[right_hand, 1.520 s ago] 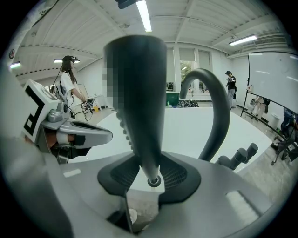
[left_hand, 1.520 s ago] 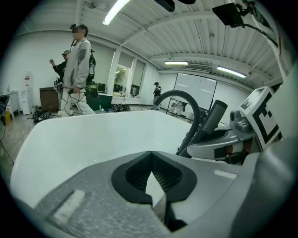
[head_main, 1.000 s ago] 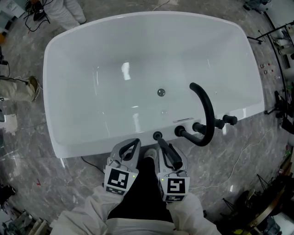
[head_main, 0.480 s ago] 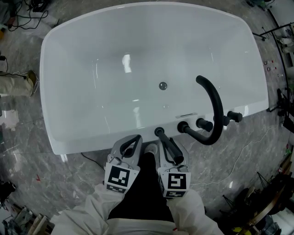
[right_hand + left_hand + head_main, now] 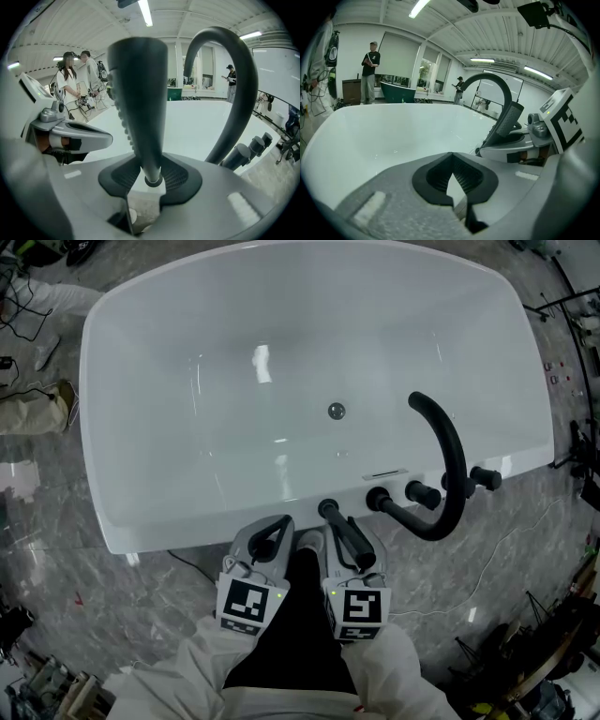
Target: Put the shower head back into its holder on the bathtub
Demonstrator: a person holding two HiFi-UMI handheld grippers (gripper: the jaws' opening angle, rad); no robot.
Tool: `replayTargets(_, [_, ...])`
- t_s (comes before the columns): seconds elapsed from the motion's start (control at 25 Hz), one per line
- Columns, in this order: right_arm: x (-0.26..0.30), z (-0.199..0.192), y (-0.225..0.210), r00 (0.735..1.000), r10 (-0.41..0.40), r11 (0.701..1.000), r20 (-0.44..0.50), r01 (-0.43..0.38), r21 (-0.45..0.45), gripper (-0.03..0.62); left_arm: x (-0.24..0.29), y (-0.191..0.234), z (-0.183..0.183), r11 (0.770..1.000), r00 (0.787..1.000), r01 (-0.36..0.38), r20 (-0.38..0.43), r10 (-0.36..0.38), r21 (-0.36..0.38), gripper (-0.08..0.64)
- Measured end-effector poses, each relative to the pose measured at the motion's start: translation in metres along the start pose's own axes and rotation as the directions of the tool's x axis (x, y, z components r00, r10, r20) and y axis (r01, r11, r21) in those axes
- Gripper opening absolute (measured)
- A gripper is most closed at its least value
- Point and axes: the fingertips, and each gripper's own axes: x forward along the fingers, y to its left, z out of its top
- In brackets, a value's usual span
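Clamping the shower head [image 5: 140, 93] by its narrow end in the right gripper [image 5: 151, 178], long axis slanting up and away toward the near bathtub rim [image 5: 187, 536] just left of the knobs [image 5: 380, 498], left gripper [image 5: 452, 174] alongside, jaws together and empty.

head view looks down, both gripper views across the bathtub [image 5: 281, 334].
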Motion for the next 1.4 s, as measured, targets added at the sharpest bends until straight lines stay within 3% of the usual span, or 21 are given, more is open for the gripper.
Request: replayTargets(1.4, [0.022,-0.007,0.013,0.999,0.029,0.995,-0.035,-0.032,-0.092,0.138,0.013,0.004,-0.016,0.999,0.999,0.003,-0.043,-0.005,-0.041,0.002])
